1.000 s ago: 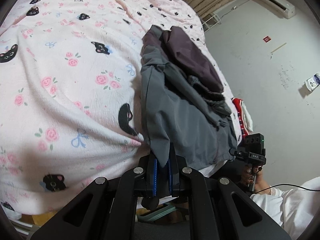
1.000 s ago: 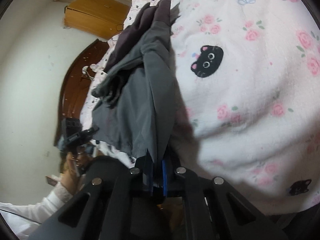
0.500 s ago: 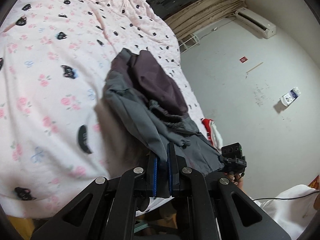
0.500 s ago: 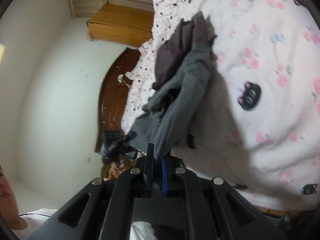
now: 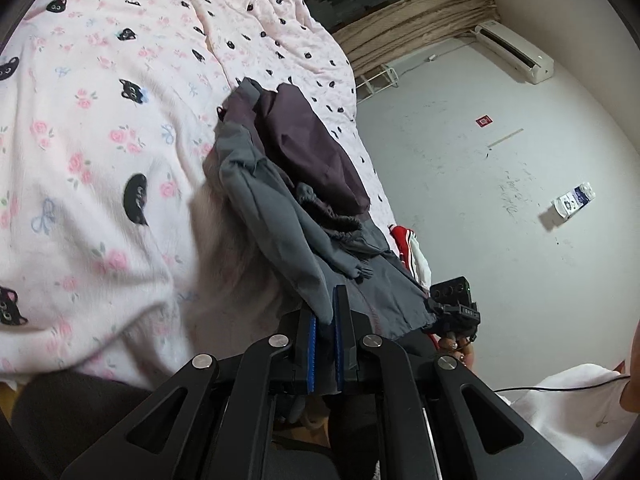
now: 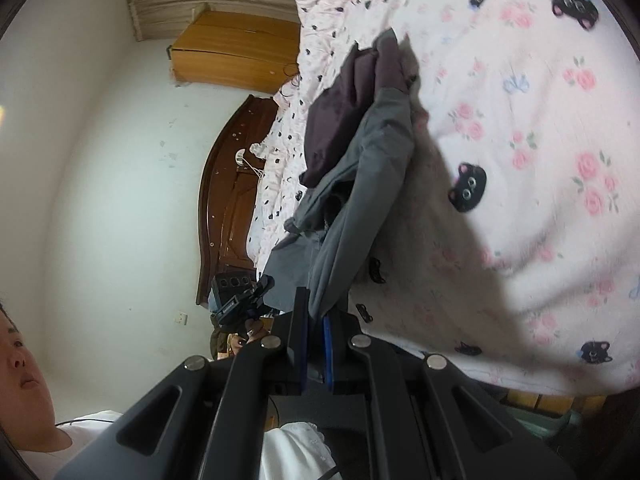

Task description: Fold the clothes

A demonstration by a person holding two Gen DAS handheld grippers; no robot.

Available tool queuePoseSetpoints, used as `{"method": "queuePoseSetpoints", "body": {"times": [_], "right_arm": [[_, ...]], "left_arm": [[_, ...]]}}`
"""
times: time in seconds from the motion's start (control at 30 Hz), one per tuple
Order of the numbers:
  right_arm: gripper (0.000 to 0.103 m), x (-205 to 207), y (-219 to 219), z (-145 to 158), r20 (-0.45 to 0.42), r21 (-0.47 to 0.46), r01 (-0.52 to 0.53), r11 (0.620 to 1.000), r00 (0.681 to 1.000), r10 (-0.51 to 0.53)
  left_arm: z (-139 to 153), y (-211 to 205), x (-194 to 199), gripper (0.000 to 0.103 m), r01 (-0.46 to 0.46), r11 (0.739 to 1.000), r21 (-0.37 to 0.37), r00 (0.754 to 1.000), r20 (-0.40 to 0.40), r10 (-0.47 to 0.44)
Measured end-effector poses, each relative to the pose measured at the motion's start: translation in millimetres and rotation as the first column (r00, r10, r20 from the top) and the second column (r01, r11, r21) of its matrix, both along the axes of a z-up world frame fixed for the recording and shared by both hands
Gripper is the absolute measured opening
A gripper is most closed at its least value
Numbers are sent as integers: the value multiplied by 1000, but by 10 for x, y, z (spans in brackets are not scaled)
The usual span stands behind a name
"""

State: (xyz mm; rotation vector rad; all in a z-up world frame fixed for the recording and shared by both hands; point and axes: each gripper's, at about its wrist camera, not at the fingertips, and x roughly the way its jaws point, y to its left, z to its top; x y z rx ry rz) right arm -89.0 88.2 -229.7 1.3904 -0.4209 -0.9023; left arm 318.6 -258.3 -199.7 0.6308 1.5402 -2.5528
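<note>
Left tongs [image 5: 324, 318] & right tongs [image 6: 316, 312]: both nearly closed, each pinching a near corner of grey garment [image 5: 280, 216]; far end lies on pink bed [image 5: 100, 128].

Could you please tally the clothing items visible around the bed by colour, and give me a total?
Grey garment, pinched by both the left gripper and the right gripper: 1
Dark purple garment, lying on the grey one: 1
Red and white garment, at the edge of the bed: 1
Total: 3
</note>
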Motion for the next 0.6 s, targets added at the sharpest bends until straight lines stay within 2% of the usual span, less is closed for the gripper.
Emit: {"method": "queuePoseSetpoints", "body": {"times": [0.37, 0.47, 0.6], "right_arm": [[6, -310, -471, 448, 67, -51, 5, 999, 998, -2], [6, -466, -618, 536, 77, -31, 25, 999, 997, -22], [6, -712, -911, 600, 67, 42, 63, 997, 996, -66]], "left_arm": [[368, -464, -255, 5, -85, 989, 120, 995, -35, 90], [369, -799, -395, 5, -164, 974, 154, 986, 31, 162], [320, -1110, -622, 5, -221, 955, 197, 974, 91, 207]]}}
